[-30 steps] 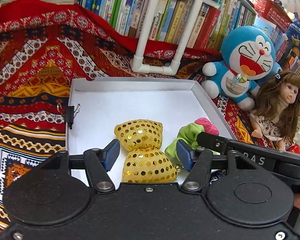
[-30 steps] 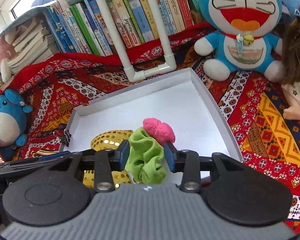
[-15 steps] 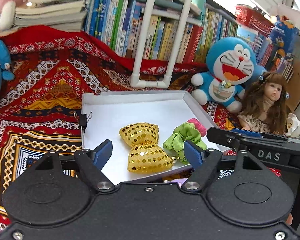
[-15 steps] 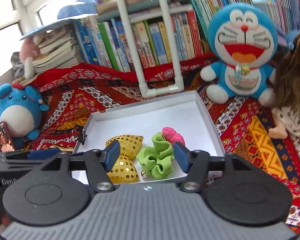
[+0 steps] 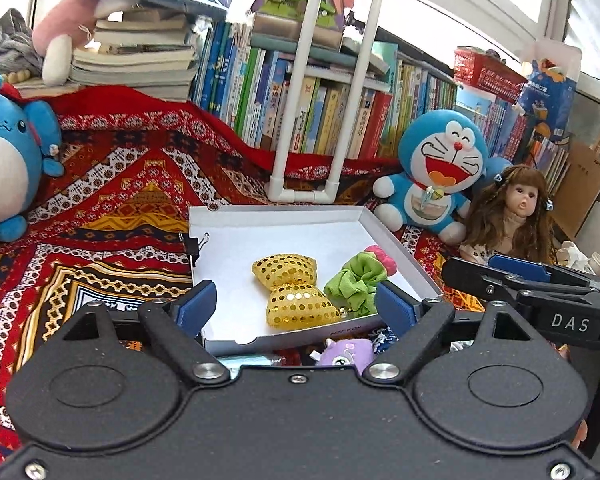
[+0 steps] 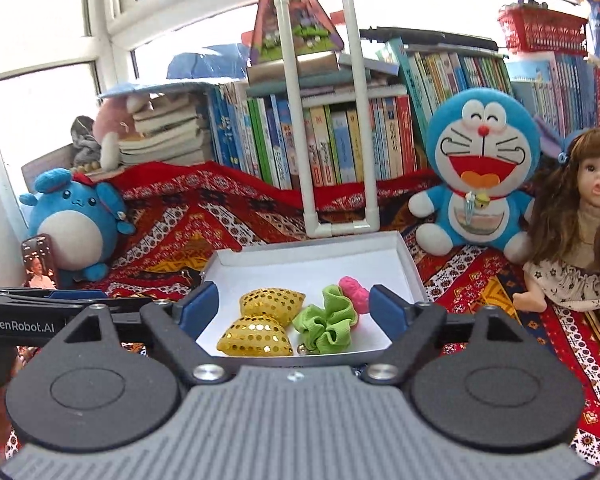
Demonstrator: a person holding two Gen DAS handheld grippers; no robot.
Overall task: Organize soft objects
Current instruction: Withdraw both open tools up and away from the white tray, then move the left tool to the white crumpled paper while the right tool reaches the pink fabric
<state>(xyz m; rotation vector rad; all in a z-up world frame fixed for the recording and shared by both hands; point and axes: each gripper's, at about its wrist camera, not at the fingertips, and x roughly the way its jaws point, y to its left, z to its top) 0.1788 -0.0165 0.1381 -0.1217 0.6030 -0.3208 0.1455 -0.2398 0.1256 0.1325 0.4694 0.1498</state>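
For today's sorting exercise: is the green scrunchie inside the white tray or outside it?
Inside. The green scrunchie lies on the white tray's floor, between the gold sequin bow and a pink scrunchie, free of both tongs.

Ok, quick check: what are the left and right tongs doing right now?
Left tongs: opening, holding nothing; the gold sequin bow lies in the white box.
Right tongs: opening, holding nothing; the green scrunchie lies free.
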